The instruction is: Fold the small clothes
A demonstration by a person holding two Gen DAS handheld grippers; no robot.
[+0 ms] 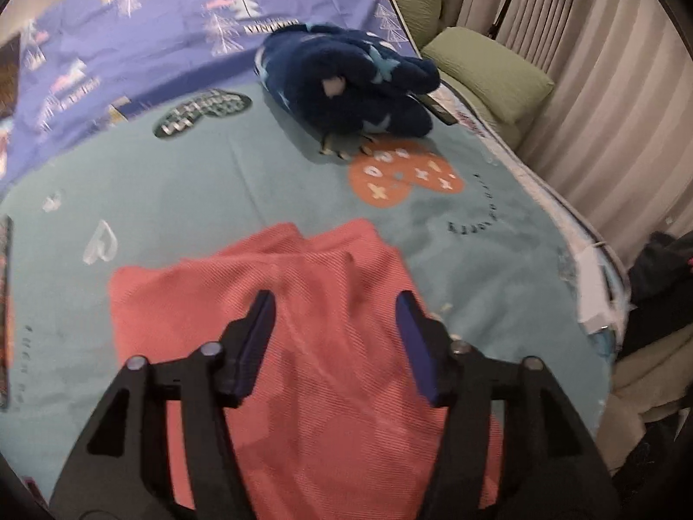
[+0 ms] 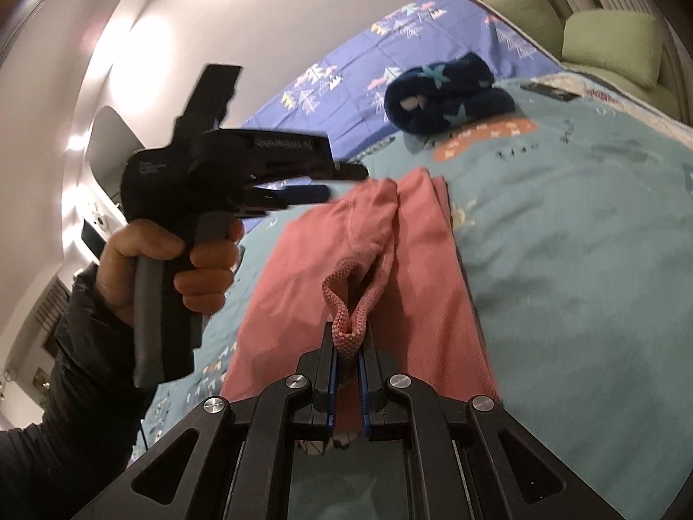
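Note:
A small pink ribbed garment (image 1: 303, 325) lies on the teal bedspread (image 1: 216, 199), partly folded. My left gripper (image 1: 335, 303) is open and empty, hovering just above the garment's middle. In the right wrist view the left gripper (image 2: 333, 182) shows held in a hand at the left, over the garment's far end. My right gripper (image 2: 348, 338) is shut on a bunched edge of the pink garment (image 2: 416, 260) and lifts it off the bed.
A dark blue fleece bundle with star prints (image 1: 351, 82) sits farther back on the bed. A purple quilt (image 1: 130, 21) lies beyond it. Green cushions (image 1: 489, 69) and beige curtains (image 1: 584, 86) are at the right. The bed edge (image 1: 597, 286) runs along the right.

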